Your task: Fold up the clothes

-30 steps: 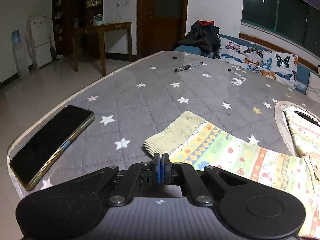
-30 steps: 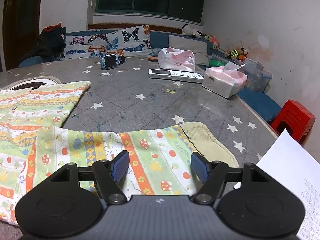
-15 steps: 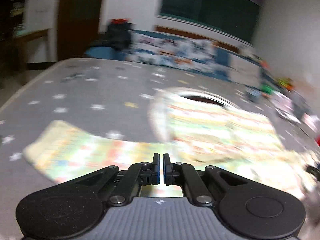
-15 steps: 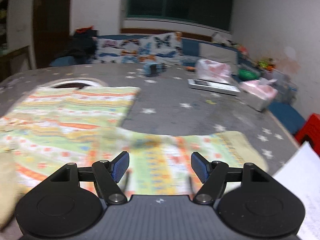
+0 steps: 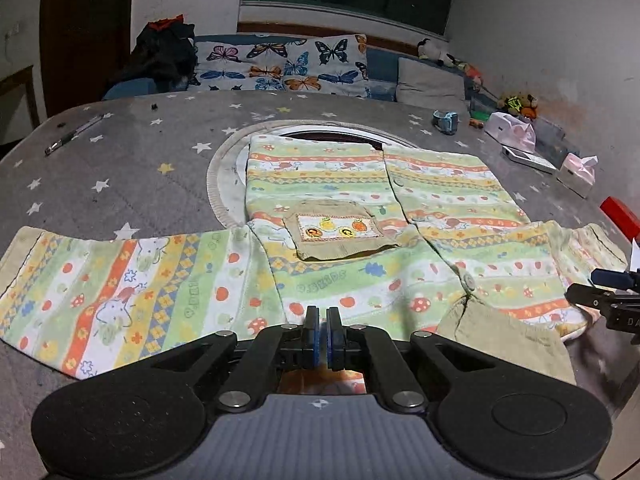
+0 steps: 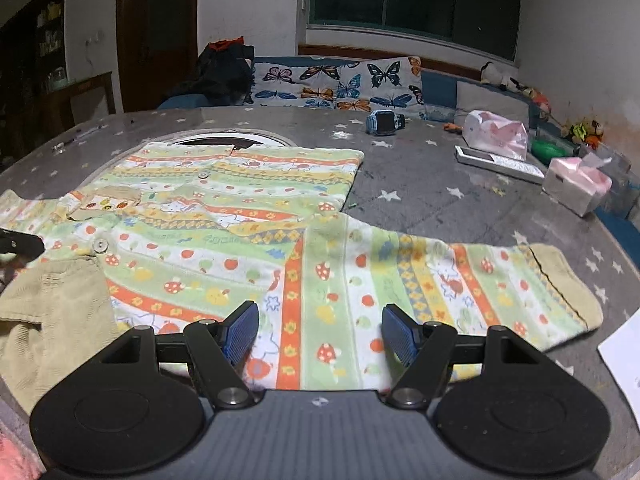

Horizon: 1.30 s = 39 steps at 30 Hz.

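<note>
Lying spread flat with both sleeves out across the middle of the frame, the striped shirt (image 5: 360, 216) awaits folding; left gripper (image 5: 321, 336) nearly closed on nothing, right gripper (image 6: 319, 330) wide above its right sleeve (image 6: 440, 292), which seemingly needs pinching next.

shirt (image 5: 360, 216) | child's, green-yellow-orange striped fruit print, khaki collar, cuffs, chest pocket | spread flat, front up, sleeves stretched sideways | collar nearest cameras

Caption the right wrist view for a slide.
Open right tool hovering over a striped child's shirt spread flat on the star-print table.
</note>
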Each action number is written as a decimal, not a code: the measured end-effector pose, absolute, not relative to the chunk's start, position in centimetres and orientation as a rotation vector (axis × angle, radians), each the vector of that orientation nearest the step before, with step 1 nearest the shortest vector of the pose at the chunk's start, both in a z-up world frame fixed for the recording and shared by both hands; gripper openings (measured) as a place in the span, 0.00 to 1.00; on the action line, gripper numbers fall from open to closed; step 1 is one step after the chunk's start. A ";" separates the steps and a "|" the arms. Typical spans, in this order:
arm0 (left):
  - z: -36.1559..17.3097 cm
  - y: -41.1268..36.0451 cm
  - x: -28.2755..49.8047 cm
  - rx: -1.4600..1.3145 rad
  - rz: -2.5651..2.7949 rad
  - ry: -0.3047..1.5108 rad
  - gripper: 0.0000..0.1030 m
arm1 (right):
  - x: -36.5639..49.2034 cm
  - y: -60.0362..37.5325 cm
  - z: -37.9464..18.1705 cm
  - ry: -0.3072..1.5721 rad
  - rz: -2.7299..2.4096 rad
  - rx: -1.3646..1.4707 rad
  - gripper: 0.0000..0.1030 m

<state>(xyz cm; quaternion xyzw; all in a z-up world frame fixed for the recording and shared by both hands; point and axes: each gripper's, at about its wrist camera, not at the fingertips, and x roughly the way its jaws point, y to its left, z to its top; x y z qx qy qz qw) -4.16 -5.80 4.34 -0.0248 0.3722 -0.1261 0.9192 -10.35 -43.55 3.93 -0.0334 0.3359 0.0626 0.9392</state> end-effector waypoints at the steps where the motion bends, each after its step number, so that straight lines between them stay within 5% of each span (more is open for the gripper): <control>1: 4.4 -5.8 -4.1 -0.052 -0.259 0.769 0.04 | -10.5 -43.9 4.0 0.682 0.119 -0.060 0.68; 23: 6.5 -8.9 -3.4 -0.031 -0.318 0.747 0.05 | -8.1 -59.3 3.5 0.662 -0.324 0.080 0.58; 28: 6.8 -9.7 -3.3 -0.016 -0.329 0.741 0.09 | -8.1 -59.7 3.0 0.657 -0.301 0.144 0.43; 31: 7.0 -10.9 -3.3 0.003 -0.360 0.736 0.09 | -8.4 -59.5 3.3 0.640 -0.289 0.162 0.14; 39: 7.3 -15.1 -3.2 0.057 -0.470 0.725 0.13 | -9.8 -58.9 5.3 0.559 -0.254 0.205 0.10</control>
